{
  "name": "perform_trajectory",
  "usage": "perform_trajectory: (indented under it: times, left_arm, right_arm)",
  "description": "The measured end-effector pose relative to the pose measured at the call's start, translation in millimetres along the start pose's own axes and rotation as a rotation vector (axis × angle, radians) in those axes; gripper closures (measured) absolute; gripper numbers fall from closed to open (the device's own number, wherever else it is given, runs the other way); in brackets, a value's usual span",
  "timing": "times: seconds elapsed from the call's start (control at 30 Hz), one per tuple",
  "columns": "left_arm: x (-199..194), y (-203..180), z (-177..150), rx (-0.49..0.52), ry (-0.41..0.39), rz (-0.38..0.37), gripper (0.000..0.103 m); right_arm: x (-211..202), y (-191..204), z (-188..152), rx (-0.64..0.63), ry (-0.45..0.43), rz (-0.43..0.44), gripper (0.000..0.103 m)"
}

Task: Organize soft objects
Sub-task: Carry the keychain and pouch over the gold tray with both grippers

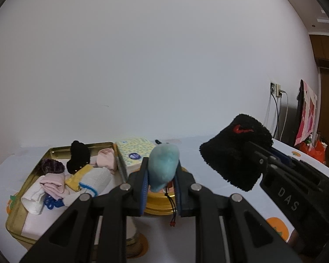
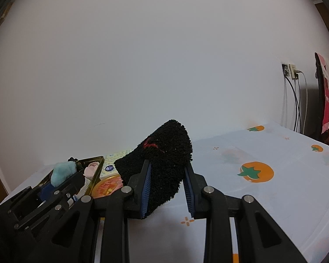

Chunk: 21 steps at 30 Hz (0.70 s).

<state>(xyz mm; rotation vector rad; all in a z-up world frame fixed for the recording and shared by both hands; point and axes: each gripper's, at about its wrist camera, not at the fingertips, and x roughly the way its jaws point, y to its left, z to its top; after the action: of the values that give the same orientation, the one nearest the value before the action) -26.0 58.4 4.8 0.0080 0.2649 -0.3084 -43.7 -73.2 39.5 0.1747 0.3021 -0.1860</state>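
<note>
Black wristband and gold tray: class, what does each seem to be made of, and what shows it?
Black wristband: probably terry cloth, matte; fuzzy looped pile, red stitched logo.
Gold tray: likely metal tin, glossy; thin upright rim reflects light.

My black wristband (image 2: 162, 157) is rough, fuzzy terry cloth; the blue pouch (image 1: 163, 167) is soft, matt felt. The gold tin (image 1: 28, 186) is glossy metal. A smooth printed cloth (image 2: 274, 197) covers my worktop.
</note>
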Motion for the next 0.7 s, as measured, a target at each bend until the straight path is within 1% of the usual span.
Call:
perform_trajectory:
  times: [0.3, 0.57, 0.7]
  left_arm:
    - [-10.8, 21.1, 0.0, -0.004, -0.028, 0.032, 0.085]
    - [-16.1, 41.7, -1.2, -0.013, -0.039, 0.063, 0.085]
    - [-16.8, 57.3, -1.8, -0.033, -0.039, 0.091, 0.085]
  right_arm:
    - [1.1, 27.3, -4.5, -0.029, 0.005, 0.031, 0.073]
    - [7.4, 59.1, -9.9, -0.055, 0.027, 0.091, 0.072]
    - [16.7, 73.7, -12.7, -0.055, 0.056, 0.128, 0.072]
